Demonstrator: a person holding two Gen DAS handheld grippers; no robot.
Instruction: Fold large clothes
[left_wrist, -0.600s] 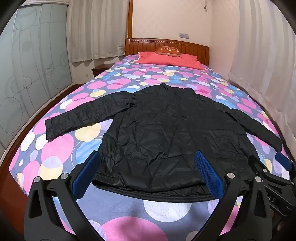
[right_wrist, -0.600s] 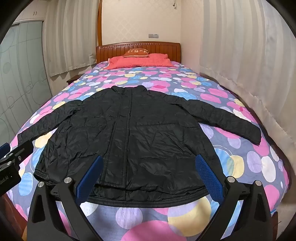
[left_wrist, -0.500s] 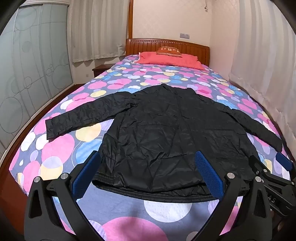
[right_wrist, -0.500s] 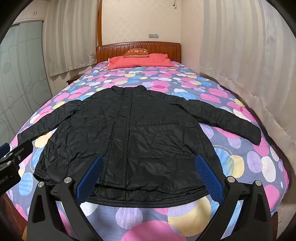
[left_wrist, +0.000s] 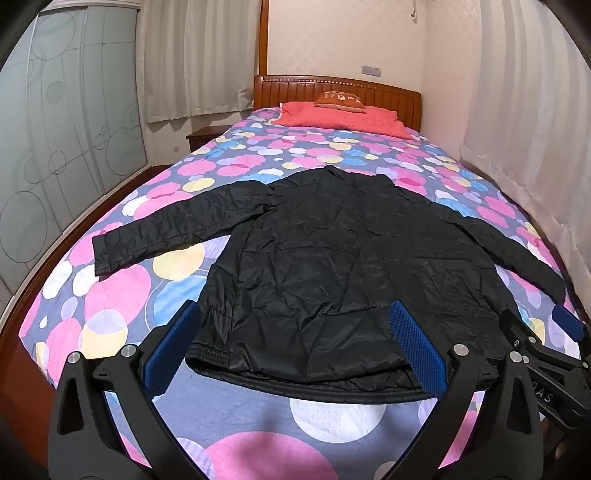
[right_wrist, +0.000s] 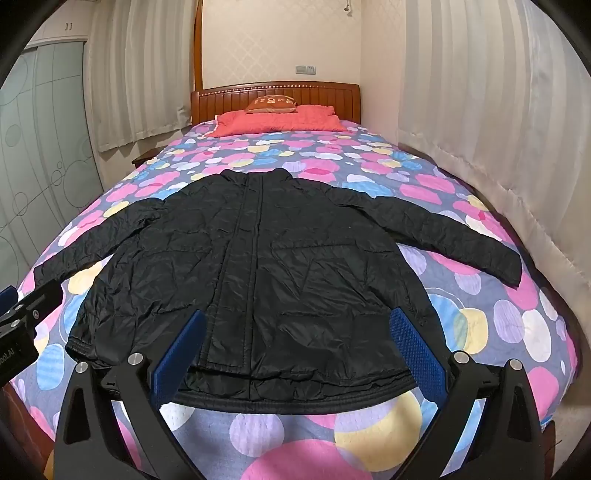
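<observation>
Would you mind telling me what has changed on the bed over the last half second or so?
Nothing has visibly changed: the black jacket lies spread flat on the bedspread with both sleeves out, and the left gripper and right gripper stay open, hovering over its hem.

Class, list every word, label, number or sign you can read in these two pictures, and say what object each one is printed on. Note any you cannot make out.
"DAS": white letters on the right gripper body, cut off at the frame edge in the left wrist view.
"oot.AI": partial white text on the left gripper body, cut off in the right wrist view.
Pale characters on the orange cushion: too blurred to read.
The black jacket shows no readable label.
</observation>
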